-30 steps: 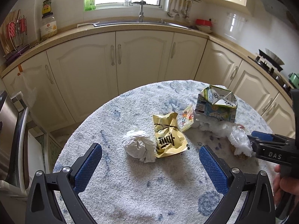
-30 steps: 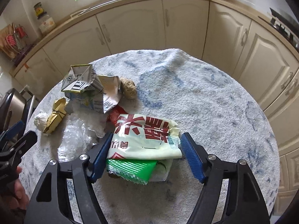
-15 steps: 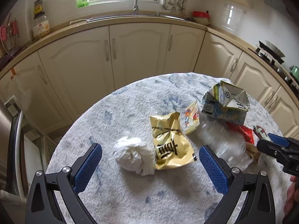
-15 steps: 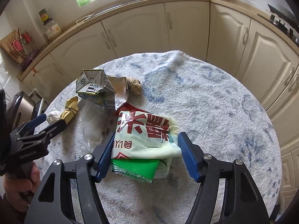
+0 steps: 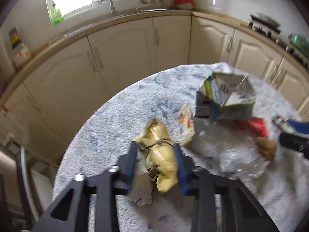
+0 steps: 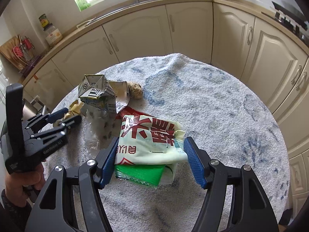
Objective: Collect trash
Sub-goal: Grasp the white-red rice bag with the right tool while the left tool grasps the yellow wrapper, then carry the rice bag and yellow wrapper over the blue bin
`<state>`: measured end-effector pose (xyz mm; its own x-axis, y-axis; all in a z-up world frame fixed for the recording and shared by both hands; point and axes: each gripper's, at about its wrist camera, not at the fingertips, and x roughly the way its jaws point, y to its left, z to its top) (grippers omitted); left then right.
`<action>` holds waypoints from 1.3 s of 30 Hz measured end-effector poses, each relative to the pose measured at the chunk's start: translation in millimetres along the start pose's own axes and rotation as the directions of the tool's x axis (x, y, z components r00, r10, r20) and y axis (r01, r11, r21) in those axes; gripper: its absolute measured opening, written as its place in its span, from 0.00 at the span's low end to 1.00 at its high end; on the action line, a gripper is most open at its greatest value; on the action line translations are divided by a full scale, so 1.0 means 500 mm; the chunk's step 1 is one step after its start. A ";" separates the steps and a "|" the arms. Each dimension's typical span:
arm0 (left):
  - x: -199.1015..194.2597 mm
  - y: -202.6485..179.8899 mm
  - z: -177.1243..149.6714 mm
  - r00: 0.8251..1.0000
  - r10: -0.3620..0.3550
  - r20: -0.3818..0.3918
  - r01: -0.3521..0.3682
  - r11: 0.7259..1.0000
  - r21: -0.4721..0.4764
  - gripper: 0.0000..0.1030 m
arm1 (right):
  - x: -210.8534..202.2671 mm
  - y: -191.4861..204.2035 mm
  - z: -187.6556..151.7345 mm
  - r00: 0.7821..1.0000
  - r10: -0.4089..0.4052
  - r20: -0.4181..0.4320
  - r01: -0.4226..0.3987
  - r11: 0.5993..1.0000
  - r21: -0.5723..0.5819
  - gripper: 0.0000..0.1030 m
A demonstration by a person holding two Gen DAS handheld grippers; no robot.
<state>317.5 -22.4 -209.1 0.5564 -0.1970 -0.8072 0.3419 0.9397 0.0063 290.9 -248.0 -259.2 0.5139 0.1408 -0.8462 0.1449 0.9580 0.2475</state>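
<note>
Pinching the yellow wrapper point(image 5: 161, 160) in the left gripper point(image 5: 156, 166), jaws nearly closed, lift straight; right gripper point(image 6: 150, 160) jaws half-open, bracketing the pale-green bag point(image 6: 150, 141).

- Our right gripper point(image 6: 150, 161): blue pads either side of a pale green plastic bag with red characters point(image 6: 149, 140), left pad touching, right pad just beside it.
- Green foil wrapper point(image 6: 140, 175) sticks out under that bag.
- Our left gripper point(image 6: 66, 116) is closed on a crumpled yellow wrapper point(image 6: 74, 107).
- Crushed milk carton point(image 6: 96, 92), clear plastic film point(image 6: 94, 129) and a brown lump point(image 6: 136, 89) lie on the blue-flecked white cloth-covered round table point(image 6: 222, 116).
</note>
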 end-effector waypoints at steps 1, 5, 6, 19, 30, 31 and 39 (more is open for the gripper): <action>-0.002 0.012 0.003 0.999 -0.047 -0.007 0.047 0.998 -0.030 0.16 | -0.004 -0.001 -0.001 1.000 0.001 0.003 -0.001 1.000 0.002 0.66; -0.009 0.026 -0.009 0.997 -0.071 0.002 0.071 0.996 -0.050 0.16 | -0.020 -0.002 -0.005 1.000 0.011 0.017 -0.011 1.000 0.009 0.66; -0.019 0.026 -0.012 0.996 -0.084 0.008 0.085 0.995 -0.059 0.16 | -0.025 -0.002 -0.007 1.000 0.010 0.021 -0.010 1.000 0.009 0.66; -0.205 -0.041 -0.058 0.972 -0.139 0.188 0.153 0.986 -0.061 0.16 | -0.168 -0.006 -0.031 0.990 0.016 0.143 -0.018 1.000 0.017 0.66; -0.368 -0.193 -0.110 0.930 -0.232 0.284 0.223 0.973 0.063 0.16 | -0.333 -0.057 -0.084 0.962 -0.014 0.271 0.000 0.999 0.051 0.66; -0.380 -0.211 -0.113 0.926 -0.243 0.290 0.231 0.970 0.077 0.16 | -0.349 -0.065 -0.092 0.959 -0.019 0.282 0.003 0.998 0.058 0.66; -0.459 -0.383 -0.128 0.860 -0.394 0.323 0.336 0.916 0.221 0.16 | -0.484 -0.165 -0.168 0.926 -0.107 0.362 0.060 0.988 0.139 0.66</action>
<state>76.0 -139.2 -62.9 0.5891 -0.6299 -0.5061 0.6673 0.7324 -0.1349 83.3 -340.0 -114.4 0.7665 -0.0629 -0.6391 0.2917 0.9208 0.2591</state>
